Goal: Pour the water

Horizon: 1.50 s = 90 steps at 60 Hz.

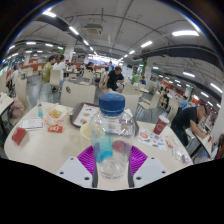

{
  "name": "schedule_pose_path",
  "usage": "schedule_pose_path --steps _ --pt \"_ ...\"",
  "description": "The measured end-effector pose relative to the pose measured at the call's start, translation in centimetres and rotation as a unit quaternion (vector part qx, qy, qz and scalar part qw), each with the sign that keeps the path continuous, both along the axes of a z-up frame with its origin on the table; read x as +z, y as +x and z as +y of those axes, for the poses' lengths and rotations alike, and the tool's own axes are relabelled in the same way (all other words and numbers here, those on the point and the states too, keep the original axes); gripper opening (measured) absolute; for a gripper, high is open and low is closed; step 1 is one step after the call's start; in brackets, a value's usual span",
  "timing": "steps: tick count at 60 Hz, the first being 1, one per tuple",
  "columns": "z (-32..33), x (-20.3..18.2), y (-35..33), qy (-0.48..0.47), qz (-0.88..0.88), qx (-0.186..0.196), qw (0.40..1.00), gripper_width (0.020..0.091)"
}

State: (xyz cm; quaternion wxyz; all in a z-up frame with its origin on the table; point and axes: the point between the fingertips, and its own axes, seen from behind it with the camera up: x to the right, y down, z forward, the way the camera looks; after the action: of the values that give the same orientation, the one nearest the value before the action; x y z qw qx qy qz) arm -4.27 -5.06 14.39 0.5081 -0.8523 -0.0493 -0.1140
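Hand-held gripper [112, 158] clamped on water bottle [112, 135] w/ blue cap [112, 102] — upright, above table [40, 145].

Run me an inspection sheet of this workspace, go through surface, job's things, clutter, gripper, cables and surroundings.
Surface: pale table, crowded.
Job's things: clear water bottle with blue cap, upright between the fingers.
Clutter: red-and-white cup beyond the bottle on one side; tray, papers and small red items on the other.
Grippers: gripper, purple pads at both sides of the bottle; firm contact cannot be told.
Cables: nothing seen.
Surroundings: busy canteen-like hall, seated people, ceiling strip lights.
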Motion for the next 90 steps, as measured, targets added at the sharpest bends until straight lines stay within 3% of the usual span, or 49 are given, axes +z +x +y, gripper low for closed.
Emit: schedule_pose_path --steps 14,22,33,41,46,56,63,75,82,90 --pt "8.9 6.4 10.1 -0.002 -0.293 -0.007 0.956 0.0400" --pt "13.3 8.0 11.0 -0.011 -0.476 0.036 0.878 0.0399" --pt "16.5 6.7 8.9 -0.029 -0.680 0.117 0.723 0.0398" --pt "17.7 4.9 8.1 -0.050 -0.774 0.152 0.613 0.0399" --pt "18.0 4.1 7.1 -0.048 -0.788 0.168 0.591 0.0397" --pt "17.7 3.4 7.1 -0.056 -0.757 0.174 0.627 0.0396" --pt "17.1 3.7 7.9 -0.043 -0.674 0.164 0.719 0.0397" --pt "16.4 4.9 8.8 -0.009 -0.370 0.130 0.920 0.0404" --pt "16.4 4.6 9.5 0.007 -0.185 0.103 0.977 0.0403" --pt "16.9 2.4 10.0 0.005 -0.017 0.080 0.997 0.0403"
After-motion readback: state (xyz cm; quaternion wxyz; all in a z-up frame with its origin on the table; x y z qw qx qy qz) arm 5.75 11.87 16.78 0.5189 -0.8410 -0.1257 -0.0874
